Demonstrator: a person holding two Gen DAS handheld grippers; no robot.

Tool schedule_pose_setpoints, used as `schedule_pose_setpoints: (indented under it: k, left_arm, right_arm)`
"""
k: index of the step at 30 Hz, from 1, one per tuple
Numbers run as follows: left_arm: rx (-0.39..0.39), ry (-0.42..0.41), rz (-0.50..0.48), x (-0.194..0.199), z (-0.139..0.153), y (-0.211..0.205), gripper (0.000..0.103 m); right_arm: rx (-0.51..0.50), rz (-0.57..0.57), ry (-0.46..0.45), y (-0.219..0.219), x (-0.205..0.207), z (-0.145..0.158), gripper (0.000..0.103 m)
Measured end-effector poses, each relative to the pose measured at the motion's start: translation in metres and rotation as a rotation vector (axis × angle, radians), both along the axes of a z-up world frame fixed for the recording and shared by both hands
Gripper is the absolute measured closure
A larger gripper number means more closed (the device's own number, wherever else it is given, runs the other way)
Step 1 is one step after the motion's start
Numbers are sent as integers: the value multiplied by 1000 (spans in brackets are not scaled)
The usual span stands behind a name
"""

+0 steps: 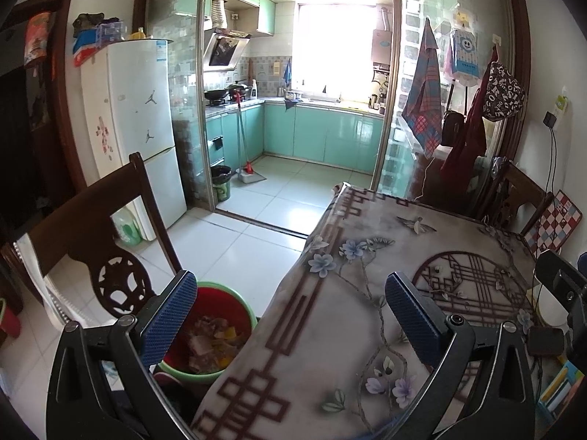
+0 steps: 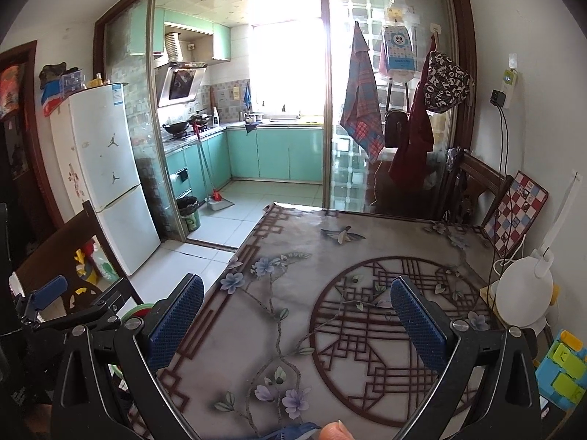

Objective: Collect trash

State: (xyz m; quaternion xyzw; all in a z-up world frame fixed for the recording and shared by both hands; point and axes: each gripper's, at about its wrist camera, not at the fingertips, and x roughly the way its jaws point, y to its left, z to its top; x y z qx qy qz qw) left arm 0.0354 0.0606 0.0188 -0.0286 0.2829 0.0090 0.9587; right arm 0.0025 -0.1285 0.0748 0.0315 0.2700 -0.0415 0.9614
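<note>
A red bucket with a green rim [image 1: 234, 304] stands on the floor at the table's left edge, beside a chair. Inside it lies trash [image 1: 212, 344]: brownish scraps and yellow pieces. My left gripper [image 1: 290, 315] hangs open, with its left pad over the bucket and its right pad over the tablecloth; nothing is between the pads. My right gripper [image 2: 297, 324] is open too, above the flowered tablecloth [image 2: 293, 256], and it holds nothing. No loose trash shows on the cloth. In the right wrist view only a sliver of the bucket's rim [image 2: 137, 310] shows.
A dark wooden chair [image 1: 110, 220] stands left of the bucket, with a white fridge [image 1: 139, 110] behind it. A white lamp [image 2: 521, 289], a checkered board [image 2: 513, 212] and a coloured block toy [image 2: 561, 370] crowd the table's right edge. A fingertip [image 2: 335, 431] shows at the bottom. A kitchen bin [image 1: 221, 183] stands by the doorway.
</note>
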Motion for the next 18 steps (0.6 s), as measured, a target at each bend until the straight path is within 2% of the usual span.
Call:
schedule_pose_setpoints:
  k: [13,18]
  left_arm:
    - [15,10,-15,7,-4,-10,0]
    - [4,7,-78,9,-8,-20,0]
  right_arm:
    - [9,-15,6,-9,5,-3,1]
    - [21,-25,16,-15,7,-9,1]
